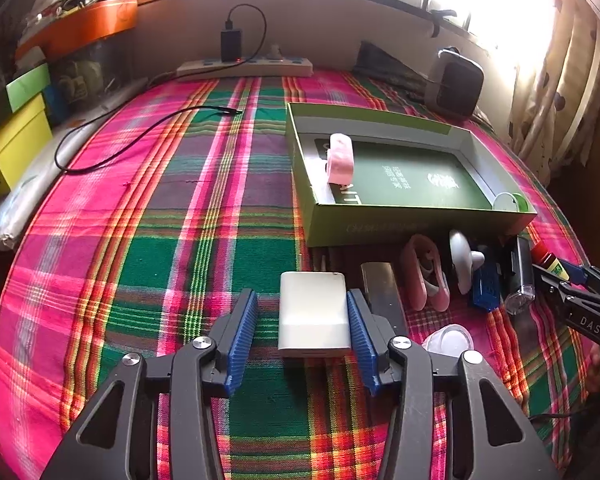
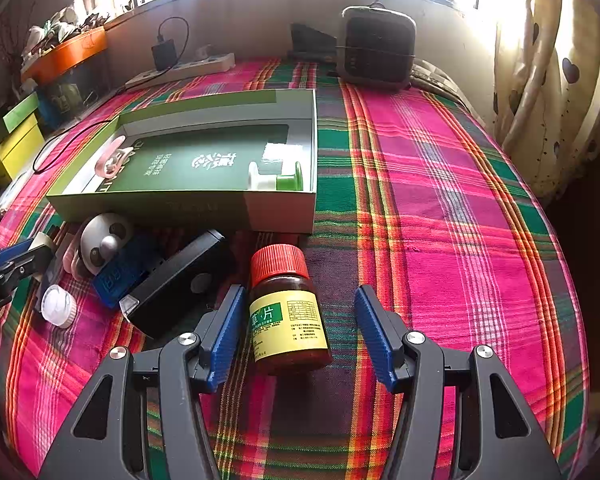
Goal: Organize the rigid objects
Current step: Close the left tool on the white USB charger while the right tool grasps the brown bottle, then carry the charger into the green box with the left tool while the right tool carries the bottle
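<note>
**Both grippers straddling items on the plaid cloth**

Left gripper (image 1: 303,312): fingers partly open around a white block (image 1: 313,314) lying flat on the plaid surface (image 1: 140,240). The right pad looks to be against the block's side; a gap shows between the left pad and the block. Cannot tell if it is gripped.

Right gripper (image 2: 300,318): fingers wide open, a brown bottle (image 2: 288,316) with red cap and yellow label lying between them. It sits just beside the left pad, well clear of the right one. Not held.

Just beyond, between grippers and box, a loose cluster: white cap (image 2: 59,305), black case (image 2: 176,280), blue piece (image 2: 118,276), grey-white round item (image 2: 102,242), pink clip (image 1: 426,276).

Farther back: open green box (image 1: 380,224), touching the cluster's far edge. Inside, a pink clip (image 1: 340,158) at its left end and a white-and-green spool (image 2: 276,178) in the near right corner.

Far edge: power strip (image 1: 244,67) with black charger (image 1: 231,45), dark speaker (image 2: 378,48), black cable (image 1: 140,140) on the cloth.
</note>
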`<state>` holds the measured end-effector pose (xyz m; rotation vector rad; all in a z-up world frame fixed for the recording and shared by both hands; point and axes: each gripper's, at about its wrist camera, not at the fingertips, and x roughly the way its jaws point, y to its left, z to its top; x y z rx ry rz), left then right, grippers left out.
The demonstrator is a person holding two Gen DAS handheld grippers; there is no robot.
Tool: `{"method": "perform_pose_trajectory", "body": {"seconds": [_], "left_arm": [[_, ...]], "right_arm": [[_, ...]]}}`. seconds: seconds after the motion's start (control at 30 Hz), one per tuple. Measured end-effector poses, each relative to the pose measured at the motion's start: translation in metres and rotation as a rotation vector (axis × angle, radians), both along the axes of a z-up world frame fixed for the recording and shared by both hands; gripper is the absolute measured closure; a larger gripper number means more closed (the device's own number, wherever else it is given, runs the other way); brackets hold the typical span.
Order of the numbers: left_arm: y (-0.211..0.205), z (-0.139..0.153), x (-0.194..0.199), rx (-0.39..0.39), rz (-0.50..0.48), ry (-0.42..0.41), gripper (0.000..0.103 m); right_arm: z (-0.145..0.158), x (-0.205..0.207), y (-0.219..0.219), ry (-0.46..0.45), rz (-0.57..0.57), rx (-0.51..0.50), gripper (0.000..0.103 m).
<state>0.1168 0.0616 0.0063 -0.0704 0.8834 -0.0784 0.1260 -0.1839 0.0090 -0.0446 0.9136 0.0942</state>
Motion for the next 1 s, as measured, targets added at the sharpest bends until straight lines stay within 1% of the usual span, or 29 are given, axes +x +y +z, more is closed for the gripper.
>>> {"method": "perform_pose_trajectory", "body": {"seconds": [0.07,0.13,0.23,0.3,0.33,1.0], "left_arm": [[0.0019,0.0004,-0.0002,0.0,0.008,-0.001,0.065],[0.0046,0.0005,-0.0003,-0.004,0.014,-0.001,0.07],[0.0059,0.0006,-0.0005,-0.005,0.017,-0.003,0.07],[0.0063,0.0006,-0.0006,-0.006,0.018,-0.003,0.07],[0.0063,0.0006,-0.0007,-0.006,0.017,-0.003,0.07],[0.0058,0.0022,-0.0006,0.001,0.018,-0.002,0.07]], "right_arm": [[0.0003,-0.0008,-0.0001,-0.001,0.002,0.003,0.047],[0.0007,-0.0013,-0.0002,-0.002,0.006,0.006,0.055],[0.0018,-0.0019,-0.0002,-0.005,0.01,0.01,0.059],[0.0024,-0.0026,0.0006,-0.008,0.015,0.011,0.069],[0.0027,-0.0024,0.0009,-0.008,0.017,0.012,0.07],[0.0028,-0.003,0.002,-0.007,0.024,0.018,0.07]]}}
